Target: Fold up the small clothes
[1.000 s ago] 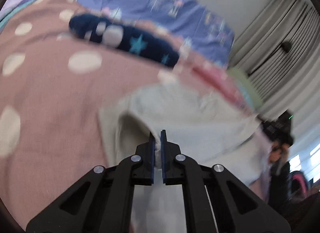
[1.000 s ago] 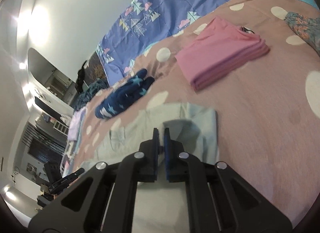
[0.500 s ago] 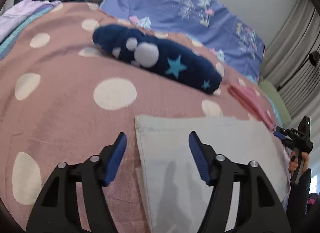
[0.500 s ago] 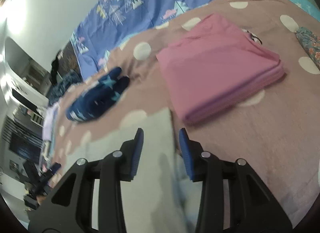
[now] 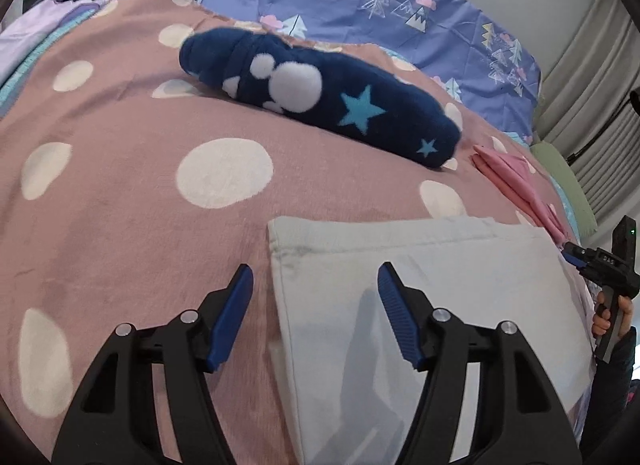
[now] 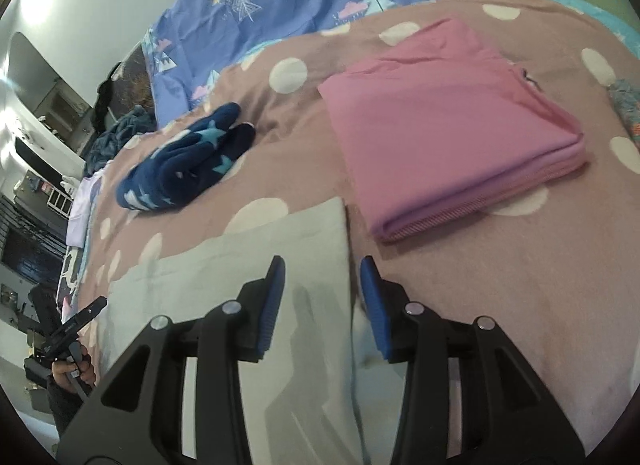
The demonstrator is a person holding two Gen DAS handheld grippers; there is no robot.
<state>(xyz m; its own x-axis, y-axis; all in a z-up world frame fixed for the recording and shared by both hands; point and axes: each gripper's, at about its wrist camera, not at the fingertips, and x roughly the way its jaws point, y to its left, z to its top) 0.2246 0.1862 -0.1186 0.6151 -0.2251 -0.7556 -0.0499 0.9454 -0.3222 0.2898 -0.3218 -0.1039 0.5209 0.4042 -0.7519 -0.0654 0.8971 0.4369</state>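
A pale grey folded garment (image 5: 440, 285) lies flat on the pink dotted blanket (image 5: 120, 185). My left gripper (image 5: 314, 277) is open, its jaws astride the garment's left edge near the far corner, and the pads do not press the cloth. In the right wrist view the same garment (image 6: 240, 265) spreads to the left. My right gripper (image 6: 323, 265) is open astride the garment's right edge, holding nothing. A hand with the right gripper shows at the left wrist view's right border.
A navy fleece piece with stars (image 5: 320, 93) lies beyond the garment. A folded pink stack (image 6: 440, 125) sits just beyond the right gripper. A purple-blue patterned duvet (image 5: 400, 5) lines the far side, and curtains (image 5: 592, 65) hang at the right.
Both grippers were shut on the grey cloth, carried it forward and laid it down folded. Their jaws then opened and let it go. Little has moved in the last half second.
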